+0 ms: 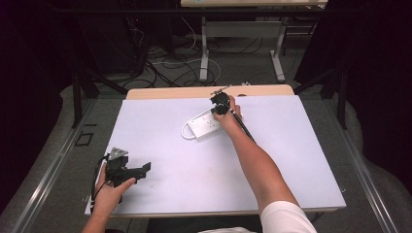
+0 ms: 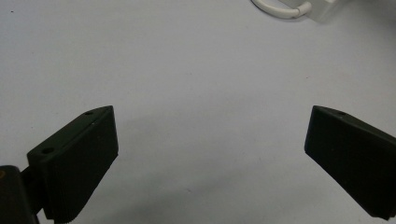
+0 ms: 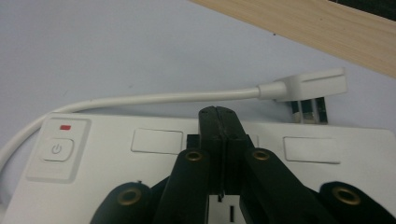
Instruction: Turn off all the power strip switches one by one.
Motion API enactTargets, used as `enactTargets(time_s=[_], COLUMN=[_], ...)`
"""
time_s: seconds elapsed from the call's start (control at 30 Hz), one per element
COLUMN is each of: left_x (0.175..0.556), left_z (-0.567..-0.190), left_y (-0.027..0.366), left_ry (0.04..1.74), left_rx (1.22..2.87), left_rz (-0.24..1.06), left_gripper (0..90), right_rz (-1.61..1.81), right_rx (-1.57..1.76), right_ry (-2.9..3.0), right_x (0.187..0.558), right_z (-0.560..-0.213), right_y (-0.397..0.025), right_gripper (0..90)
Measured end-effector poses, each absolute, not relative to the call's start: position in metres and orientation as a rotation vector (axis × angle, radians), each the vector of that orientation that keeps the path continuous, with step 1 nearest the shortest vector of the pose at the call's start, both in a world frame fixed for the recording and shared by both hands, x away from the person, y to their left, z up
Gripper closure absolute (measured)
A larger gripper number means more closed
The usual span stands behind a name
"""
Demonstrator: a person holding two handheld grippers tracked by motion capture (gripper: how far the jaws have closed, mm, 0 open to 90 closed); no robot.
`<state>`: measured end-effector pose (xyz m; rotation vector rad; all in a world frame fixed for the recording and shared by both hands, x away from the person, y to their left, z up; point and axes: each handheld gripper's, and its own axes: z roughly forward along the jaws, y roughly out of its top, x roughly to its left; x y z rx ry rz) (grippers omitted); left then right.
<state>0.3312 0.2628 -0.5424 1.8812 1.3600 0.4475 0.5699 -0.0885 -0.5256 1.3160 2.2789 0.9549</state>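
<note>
Our right gripper (image 3: 223, 116), fingers clenched, rests on the power strip (image 3: 116, 154); our left gripper (image 2: 210, 158), fingers released, hovers over the worktop (image 2: 187, 70).

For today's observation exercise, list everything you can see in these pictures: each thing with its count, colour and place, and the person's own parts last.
power strip: one, white, far middle of the mat, under the right gripper
cord: one, white, looped beside the strip
plug: one, white, lying behind the strip
power button: one, white, at the strip's end
mat: one, pale lilac, covering the table
table: one, wooden, edge showing beyond the mat
left gripper: one, black, fingers apart, near-left of the mat
right gripper: one, black, fingers together over the strip
</note>
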Motion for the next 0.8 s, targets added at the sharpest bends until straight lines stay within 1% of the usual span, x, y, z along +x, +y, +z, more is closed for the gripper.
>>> enactTargets(time_s=[0.03, 0.3, 0.43, 0.63, 0.8], left_x=[0.331, 0.331, 0.331, 0.331, 0.331], left_z=[-0.542, -0.542, -0.542, -0.542, -0.542], left_y=[0.263, 0.263, 0.263, 0.264, 0.264], left_ry=[1.359, 1.36, 1.36, 1.355, 1.357], left_rx=[1.883, 1.881, 1.876, 1.884, 1.887], left_rz=[0.447, 0.447, 0.452, 0.446, 0.445], left_gripper=[2.9, 2.8, 2.8, 2.9, 2.9], right_rz=[0.99, 0.944, 0.968, 0.916, 0.953], right_rx=[1.324, 1.337, 1.336, 1.343, 1.364], right_ry=[2.263, 2.257, 2.241, 2.261, 2.251], right_x=[0.571, 0.575, 0.576, 0.577, 0.577], right_z=[-0.527, -0.524, -0.526, -0.527, -0.529], right_y=[-0.09, -0.099, -0.1, -0.102, -0.103], right_gripper=[90.0, 90.0, 90.0, 90.0, 90.0])
